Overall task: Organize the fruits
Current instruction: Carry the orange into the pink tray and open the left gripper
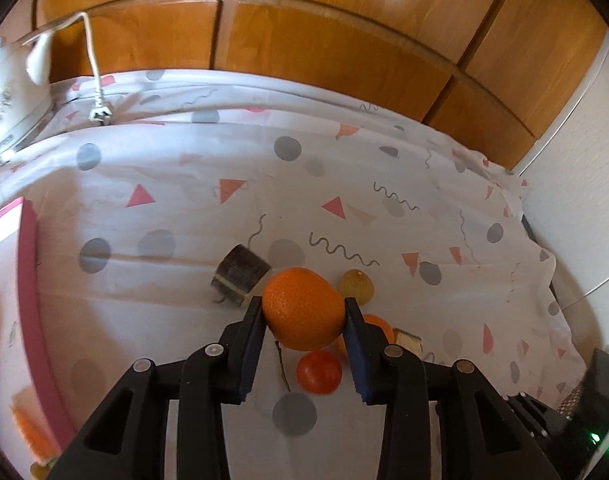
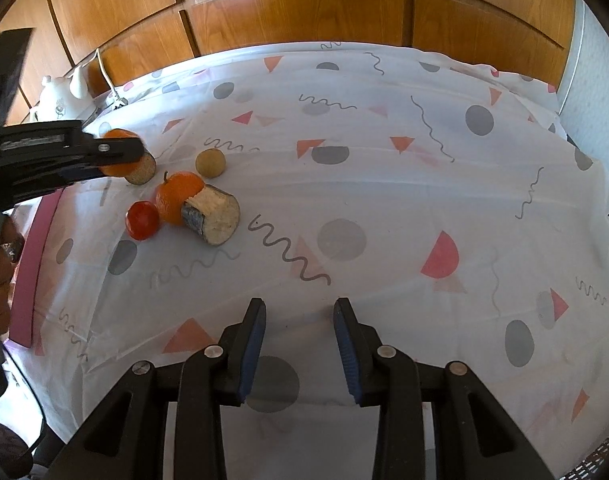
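1 orange (image 1: pixel 303 308) is being clamped between the left gripper (image 1: pixel 304 312) pads and held above the tomato (image 1: pixel 319 372), apparently for carrying toward the pink-rimmed tray (image 1: pixel 26 264) left of it. The right gripper (image 2: pixel 298 312) is being kept parted, empty.

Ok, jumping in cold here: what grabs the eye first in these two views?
The big orange clamped between the left gripper fingers, lifted above the patterned cloth. Beneath it sits a cluster: a red tomato, a second orange, a yellowish fruit and wood chunks. The right gripper is open, holding nothing.
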Available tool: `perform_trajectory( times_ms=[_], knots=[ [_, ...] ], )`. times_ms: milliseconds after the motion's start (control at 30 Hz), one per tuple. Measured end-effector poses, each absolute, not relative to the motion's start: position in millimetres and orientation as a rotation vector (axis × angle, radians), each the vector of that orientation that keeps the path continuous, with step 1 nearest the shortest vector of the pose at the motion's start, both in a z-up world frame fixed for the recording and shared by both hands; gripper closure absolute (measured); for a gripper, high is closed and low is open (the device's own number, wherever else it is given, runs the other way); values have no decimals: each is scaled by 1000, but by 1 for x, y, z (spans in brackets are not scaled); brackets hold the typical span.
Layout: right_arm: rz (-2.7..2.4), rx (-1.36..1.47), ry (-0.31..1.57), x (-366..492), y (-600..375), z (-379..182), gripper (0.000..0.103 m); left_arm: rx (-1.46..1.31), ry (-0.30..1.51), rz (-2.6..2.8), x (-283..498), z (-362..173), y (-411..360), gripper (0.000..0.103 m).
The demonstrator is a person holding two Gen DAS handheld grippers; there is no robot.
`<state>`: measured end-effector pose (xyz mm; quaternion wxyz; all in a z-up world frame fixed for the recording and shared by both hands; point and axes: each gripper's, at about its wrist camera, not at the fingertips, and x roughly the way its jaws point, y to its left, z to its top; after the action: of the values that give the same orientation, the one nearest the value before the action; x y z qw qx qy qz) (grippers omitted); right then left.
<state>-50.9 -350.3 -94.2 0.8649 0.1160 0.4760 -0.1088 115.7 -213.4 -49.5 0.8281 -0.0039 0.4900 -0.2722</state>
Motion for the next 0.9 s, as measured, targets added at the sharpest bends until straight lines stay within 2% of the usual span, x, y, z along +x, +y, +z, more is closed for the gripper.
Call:
perform_trajectory(
  times_ms=[333, 600, 667, 733, 900],
  knots=[
    [-249, 211, 1003, -49, -345, -96, 65, -87, 983, -514, 98, -26, -152, 65],
    [-250, 202, 1025, -44, -338, -97, 47, -151, 939, -421, 97, -17, -80, 65],
    [-241, 209, 1040, -41, -336, -97, 37, -166, 933, -384, 101, -19, -60, 65],
    [-236, 194, 1057, -38, -332, -98, 33, -171, 931, -346, 105, -22, -42, 65],
    [-248, 194, 1059, -38, -331, -99, 32, -189, 928, -232, 129, -31, 5, 65]
  ],
)
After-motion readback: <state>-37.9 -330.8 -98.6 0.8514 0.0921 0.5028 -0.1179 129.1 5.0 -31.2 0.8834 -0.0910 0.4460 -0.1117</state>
